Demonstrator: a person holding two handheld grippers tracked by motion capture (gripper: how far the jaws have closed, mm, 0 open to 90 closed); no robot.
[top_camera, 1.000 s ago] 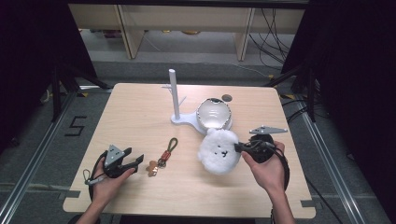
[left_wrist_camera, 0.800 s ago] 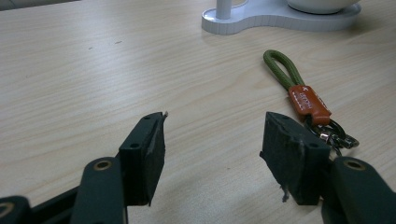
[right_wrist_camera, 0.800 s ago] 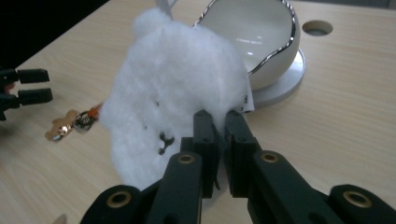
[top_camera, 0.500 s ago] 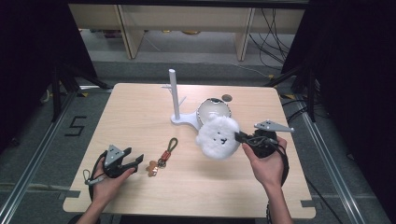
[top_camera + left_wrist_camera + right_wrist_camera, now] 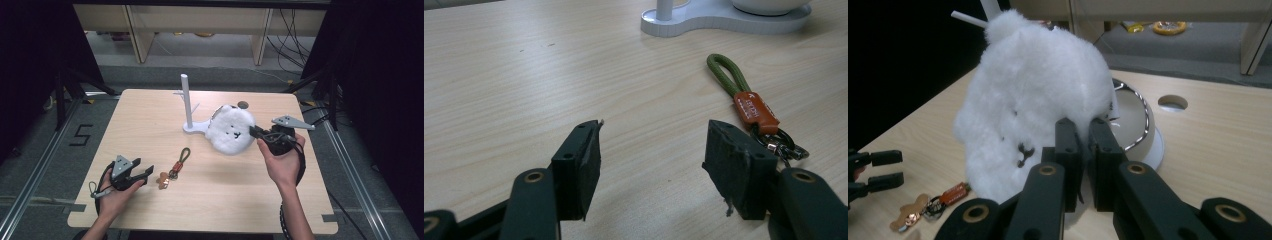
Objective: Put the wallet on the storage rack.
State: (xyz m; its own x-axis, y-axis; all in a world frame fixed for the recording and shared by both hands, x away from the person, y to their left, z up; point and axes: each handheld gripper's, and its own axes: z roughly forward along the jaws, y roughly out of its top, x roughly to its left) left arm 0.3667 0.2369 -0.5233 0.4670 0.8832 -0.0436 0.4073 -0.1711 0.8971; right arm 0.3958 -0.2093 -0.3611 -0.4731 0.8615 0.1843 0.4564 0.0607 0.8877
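I count one white plush toy [image 5: 230, 130], one white stand [image 5: 189, 106] and one keychain [image 5: 175, 167] on the table [image 5: 150, 115]. My right gripper [image 5: 256, 133] is clamped on the plush's edge, holding it over the stand's dish. My left gripper [image 5: 145, 174] rests with its jaws apart near the front edge, the keychain just beside them, with bare wood around.

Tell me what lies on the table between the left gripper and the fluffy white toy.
In the high view, a keychain with a green loop lies between the left gripper and the fluffy white toy; bare wood either side.
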